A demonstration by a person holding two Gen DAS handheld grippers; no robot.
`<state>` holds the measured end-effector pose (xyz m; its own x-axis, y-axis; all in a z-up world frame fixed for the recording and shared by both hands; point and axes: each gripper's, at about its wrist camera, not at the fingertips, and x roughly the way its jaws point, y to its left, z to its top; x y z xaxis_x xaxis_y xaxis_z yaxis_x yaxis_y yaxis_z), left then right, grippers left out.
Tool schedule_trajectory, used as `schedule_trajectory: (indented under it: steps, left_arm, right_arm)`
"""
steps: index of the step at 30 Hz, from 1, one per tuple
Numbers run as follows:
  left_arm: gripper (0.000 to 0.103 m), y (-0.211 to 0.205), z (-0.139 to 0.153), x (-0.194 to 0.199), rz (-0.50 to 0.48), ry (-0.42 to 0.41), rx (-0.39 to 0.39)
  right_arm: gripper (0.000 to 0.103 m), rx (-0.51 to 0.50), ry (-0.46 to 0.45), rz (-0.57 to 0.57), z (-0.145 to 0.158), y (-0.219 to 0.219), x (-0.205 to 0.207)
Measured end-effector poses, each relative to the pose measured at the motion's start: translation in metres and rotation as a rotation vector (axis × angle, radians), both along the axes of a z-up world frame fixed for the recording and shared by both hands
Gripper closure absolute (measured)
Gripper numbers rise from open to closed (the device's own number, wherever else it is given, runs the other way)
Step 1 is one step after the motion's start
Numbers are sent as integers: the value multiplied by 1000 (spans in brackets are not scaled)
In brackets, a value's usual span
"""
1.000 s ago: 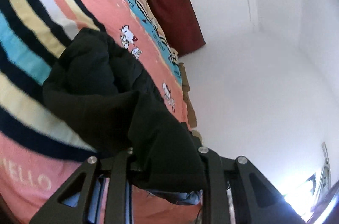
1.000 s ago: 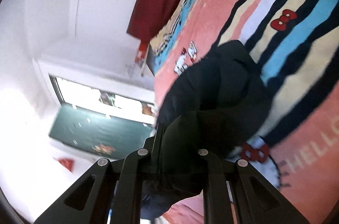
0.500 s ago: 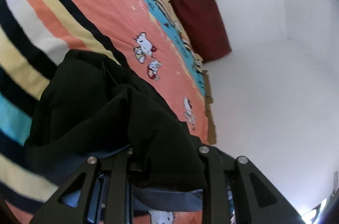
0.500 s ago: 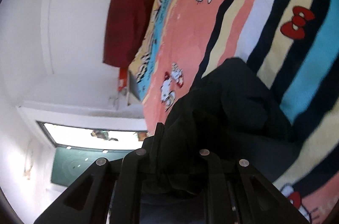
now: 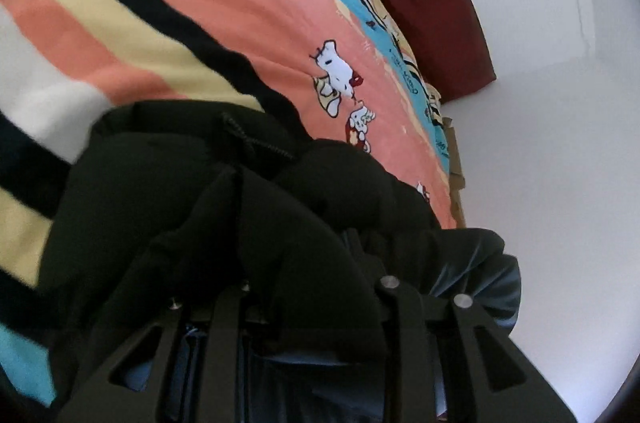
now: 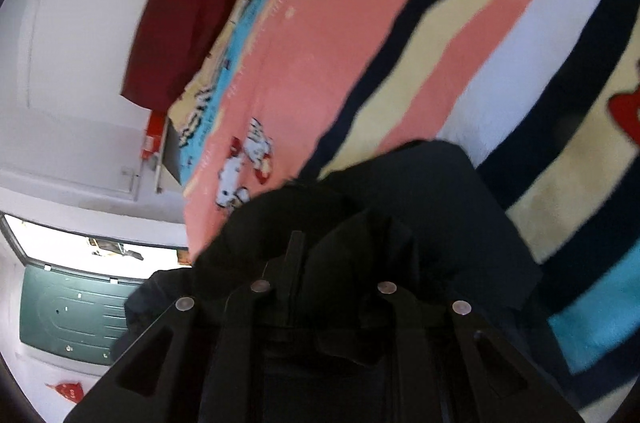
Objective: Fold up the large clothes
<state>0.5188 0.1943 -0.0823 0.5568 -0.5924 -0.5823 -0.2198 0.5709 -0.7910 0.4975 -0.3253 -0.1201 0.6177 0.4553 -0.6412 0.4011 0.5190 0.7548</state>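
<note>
A large black garment (image 5: 160, 183) with a dark blue lining lies bunched on the striped cartoon blanket (image 5: 200, 3). Its cloth is heaped over my left gripper (image 5: 312, 283) and hides the fingertips. That gripper's jaws are opening slightly, and the frames still show the fabric caught between them. In the right wrist view the same black garment (image 6: 440, 207) drapes over my right gripper (image 6: 324, 275), which is shut on a fold of it. Both grippers point down at the bed, close above the blanket (image 6: 320, 63).
A dark red pillow (image 5: 420, 3) (image 6: 192, 3) leans against the white wall (image 5: 560, 143) at the head of the bed. Off the bed's edge, the right wrist view shows a bright window (image 6: 80, 251) and a green panel (image 6: 72, 315).
Both grippers have come down and forward over the bed with the black garment. The garment now sits lower on the blanket and fills more of each view.
</note>
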Motion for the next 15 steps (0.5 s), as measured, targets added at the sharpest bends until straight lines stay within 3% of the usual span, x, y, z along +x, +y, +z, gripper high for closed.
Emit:
schedule_trajectory:
  steps: [4, 6, 7, 9, 10, 11, 15]
  left_arm:
    - [78, -4, -3, 2, -15, 4, 13]
    - [77, 1, 0, -2, -4, 6, -23]
    - [71, 5, 2, -5, 6, -4, -65]
    - [59, 14, 7, -9, 29, -52, -166]
    - [51, 20, 12, -11, 44, -82, -208]
    - [48, 23, 19, -13, 54, -105, -226]
    - [47, 34, 45, -18, 61, -150, -234]
  right_arm:
    - [86, -38, 5, 8, -12, 6, 5]
    - [81, -46, 3, 12, -8, 5, 3]
    - [74, -46, -2, 13, -6, 4, 2]
    - [48, -21, -35, 12, 1, -1, -2]
    - [24, -8, -55, 11, 6, -4, -5]
    - [13, -11, -66, 10, 11, -5, -5]
    - [13, -63, -124, 26, 35, -10, -9]
